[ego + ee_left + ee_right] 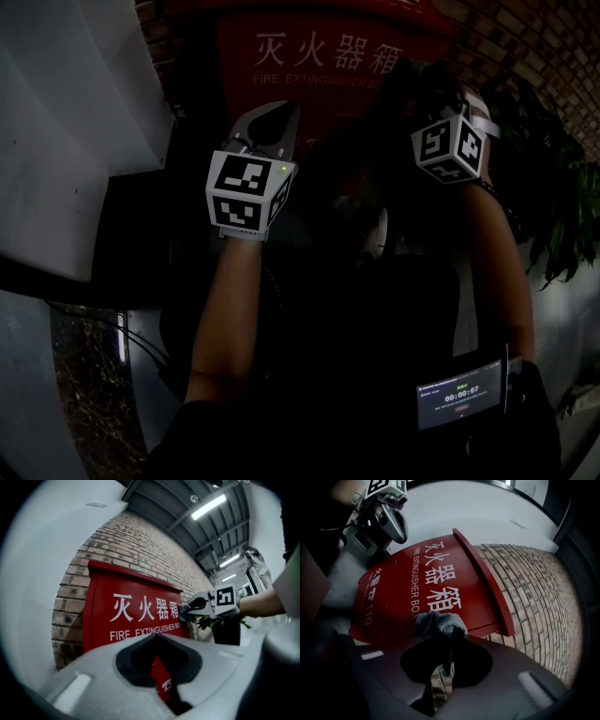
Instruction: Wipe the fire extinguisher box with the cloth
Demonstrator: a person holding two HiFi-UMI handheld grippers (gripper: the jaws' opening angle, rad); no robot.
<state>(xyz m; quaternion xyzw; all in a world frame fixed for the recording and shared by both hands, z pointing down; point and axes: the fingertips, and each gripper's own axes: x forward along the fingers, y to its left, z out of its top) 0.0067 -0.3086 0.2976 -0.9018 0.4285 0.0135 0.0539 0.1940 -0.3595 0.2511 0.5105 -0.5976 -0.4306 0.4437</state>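
The red fire extinguisher box (281,66) (126,616) (417,592) with white lettering is mounted on a brick wall straight ahead. My right gripper (408,84) (451,637) (187,610) is shut on a grey cloth (438,623) (182,612). It holds the cloth against the box front at the right end of the lettering, near the right edge. My left gripper (284,111) (157,635) (400,534) hovers before the left part of the box front, jaws shut and holding nothing. It does not touch the box.
A brick wall (140,541) (534,592) surrounds the box. A leafy potted plant (553,187) (225,625) stands just right of it. A pale wall panel (75,141) rises on the left, with cables (131,337) low beside it. A small screen (459,398) rides on the right forearm.
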